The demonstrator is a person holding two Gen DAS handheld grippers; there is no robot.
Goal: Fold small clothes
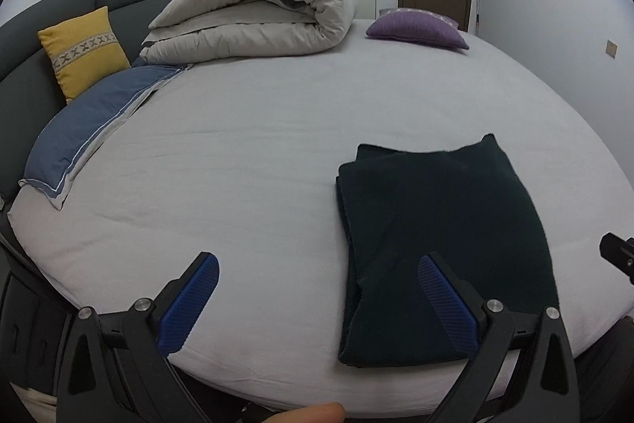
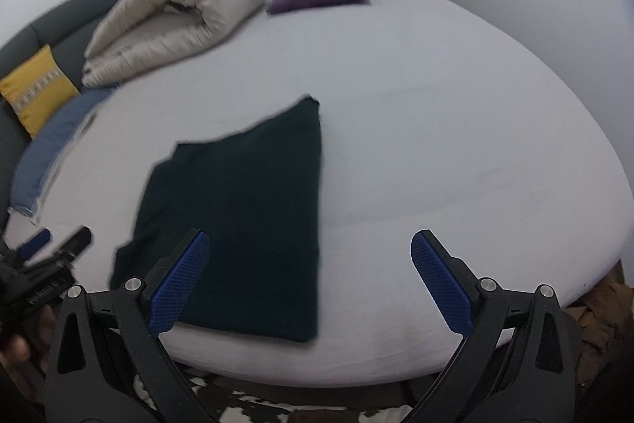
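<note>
1. Dark garment (image 1: 440, 248) lies in a narrow layered rectangle near the front edge of the bed (image 1: 257, 153); I judge the folding largely done.
2. Left gripper (image 1: 317, 288) and right gripper (image 2: 309, 264): jaws wide apart, holding nothing.
3. Left to do, at most: one final fold.

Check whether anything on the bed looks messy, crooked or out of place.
Nothing stands out. The dark garment lies folded flat near the front edge of the bed, though its far edge is slightly uneven. Both the left gripper and the right gripper are open and empty.
</note>
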